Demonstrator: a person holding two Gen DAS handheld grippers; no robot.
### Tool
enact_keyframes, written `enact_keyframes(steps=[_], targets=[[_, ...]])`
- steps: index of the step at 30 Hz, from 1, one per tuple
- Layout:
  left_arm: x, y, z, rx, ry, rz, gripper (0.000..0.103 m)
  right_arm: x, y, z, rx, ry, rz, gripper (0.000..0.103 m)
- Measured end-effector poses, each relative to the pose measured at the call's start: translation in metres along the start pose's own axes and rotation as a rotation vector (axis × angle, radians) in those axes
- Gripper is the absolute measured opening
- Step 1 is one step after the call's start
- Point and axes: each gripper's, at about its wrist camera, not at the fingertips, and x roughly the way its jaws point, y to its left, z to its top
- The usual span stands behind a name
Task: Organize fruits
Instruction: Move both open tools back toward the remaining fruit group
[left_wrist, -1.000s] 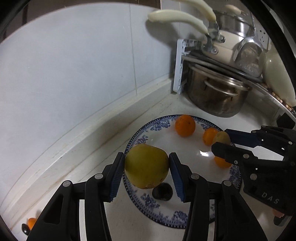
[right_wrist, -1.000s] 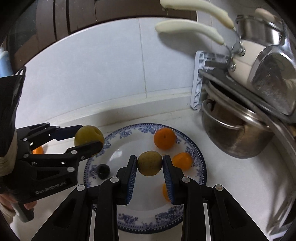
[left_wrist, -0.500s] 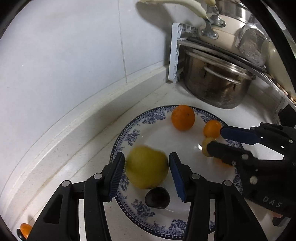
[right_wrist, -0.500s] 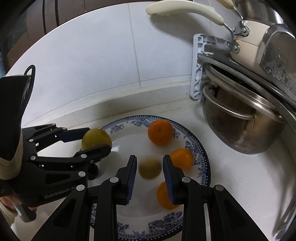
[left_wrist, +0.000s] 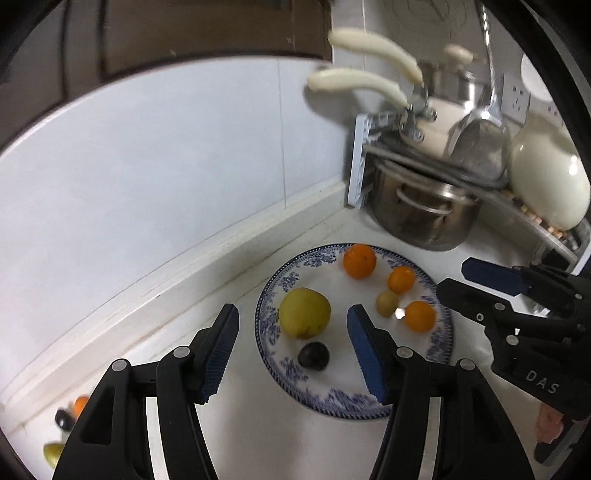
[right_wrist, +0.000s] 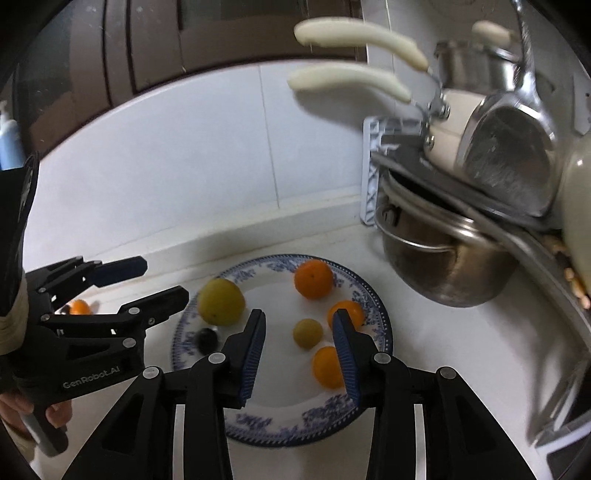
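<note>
On the white kitchen counter (left_wrist: 229, 424), a blue-patterned white plate (left_wrist: 354, 406) carrying a yellow-green round fruit (left_wrist: 304, 313) beyond the empty, spread-jawed left gripper (left_wrist: 293, 345); from the right wrist, a small olive fruit (right_wrist: 307, 333) mid-plate, right gripper (right_wrist: 298, 352) likewise agape, empty.

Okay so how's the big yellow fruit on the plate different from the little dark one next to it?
The big yellow fruit is much larger than the little dark fruit. The big one is pale yellow-green with a browner underside; the dark one is almost black. The yellow one sits deeper into the plate, the dark one nearer its rim. Both are roundish, loose on the plate, and in no claw.
</note>
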Motion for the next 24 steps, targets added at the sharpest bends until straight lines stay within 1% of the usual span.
enact_keyframes(steps=[3, 5, 8, 10, 16, 24], targets=[[-0.028, 0.004, -0.005, -0.025, -0.021, -0.008, 0.060, -0.020, 0.007, -0.001, -0.007, -0.029, 0.017, 0.039], [-0.047, 0.007, -0.010, -0.042, -0.033, 0.001, 0.060, -0.033, 0.014, -0.002, -0.024, -0.050, 0.027, 0.039], [-0.067, 0.009, -0.018, -0.053, -0.053, 0.039, 0.062, -0.051, 0.025, -0.005, -0.050, -0.076, 0.043, 0.043], [-0.080, 0.012, -0.024, -0.059, -0.065, 0.060, 0.062, -0.061, 0.034, -0.008, -0.059, -0.088, 0.061, 0.043], [-0.122, 0.019, -0.046, -0.111, -0.092, 0.091, 0.063, -0.090, 0.061, -0.017, -0.077, -0.123, 0.134, 0.043], [-0.174, 0.036, -0.072, -0.153, -0.150, 0.160, 0.065, -0.122, 0.102, -0.030, -0.129, -0.153, 0.183, 0.044]])
